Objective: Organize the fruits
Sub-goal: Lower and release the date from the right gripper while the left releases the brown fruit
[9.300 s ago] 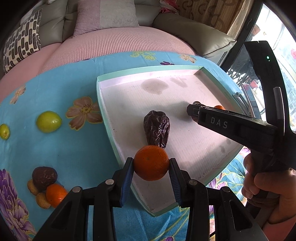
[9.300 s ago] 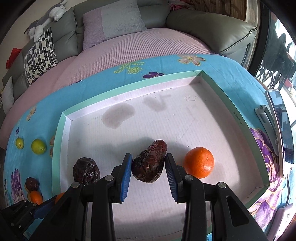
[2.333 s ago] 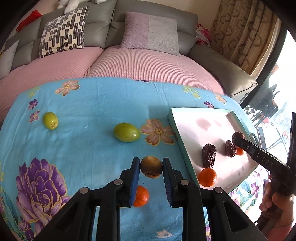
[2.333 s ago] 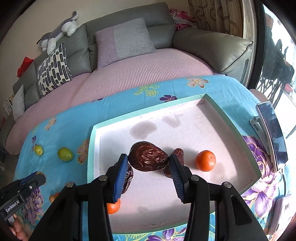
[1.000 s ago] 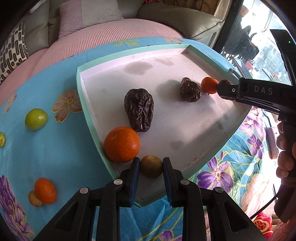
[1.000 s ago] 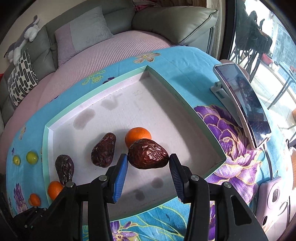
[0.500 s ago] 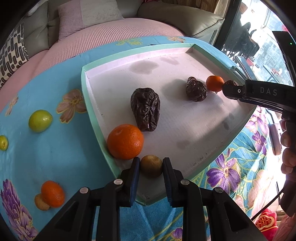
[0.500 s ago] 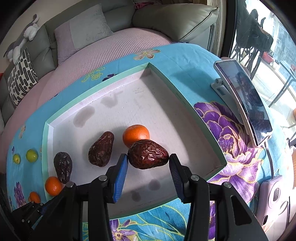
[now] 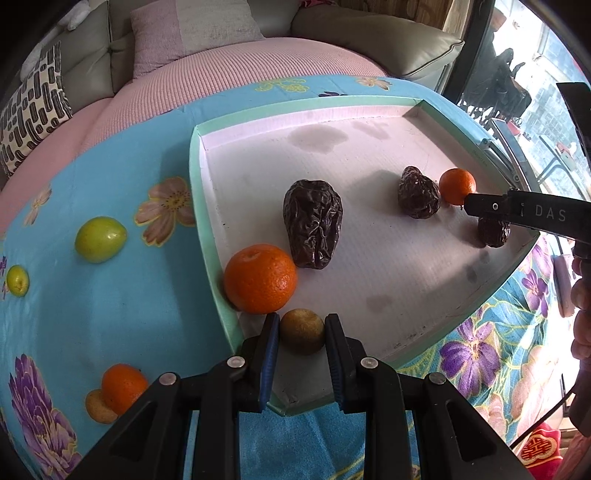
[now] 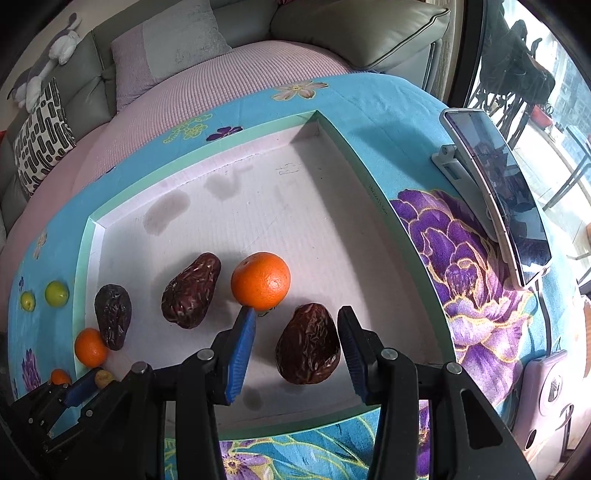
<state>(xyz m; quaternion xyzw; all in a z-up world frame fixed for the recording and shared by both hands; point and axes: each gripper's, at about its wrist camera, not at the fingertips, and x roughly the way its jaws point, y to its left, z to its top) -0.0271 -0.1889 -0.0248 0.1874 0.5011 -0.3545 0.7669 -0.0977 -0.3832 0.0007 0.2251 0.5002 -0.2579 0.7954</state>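
Half a second back my right gripper [image 10: 295, 334] had the wrinkled date [image 10: 308, 349] pinched; now its jaws stand wide, clear of the date on both sides, and the date lies on the tray [image 10: 380, 206] floor between them, near the tray's near-right corner. My left gripper [image 9: 301, 332] has kept its place at the tray's near-left corner, jaws closed snugly on the small brown fruit [image 9: 302, 331], which I hold just over the tray's near edge.

From the left wrist view, a big orange [image 9: 260, 278] sits against the left wall of the tray, just far of the brown fruit and nearly touching it. A large date [image 9: 313, 228] lies right beside that orange, towards the middle. Further right a second date [image 9: 419, 192] and a small orange [image 9: 457, 185] sit side by side, and past them the dropped date shows under the right gripper's finger.

On the blue flowered cloth [image 9: 110, 295] left of the tray I see two green fruits, a bigger one [image 9: 100, 239] and a smaller one [image 9: 17, 280], well apart from the tray. Nearer to me lies a loose orange [image 9: 123, 387] touching a yellowish fruit [image 9: 98, 406]. A phone [image 10: 498, 195] leans on a stand right of the tray. Behind the table a pink couch [image 9: 221, 74] carries a cushion [image 9: 192, 29].
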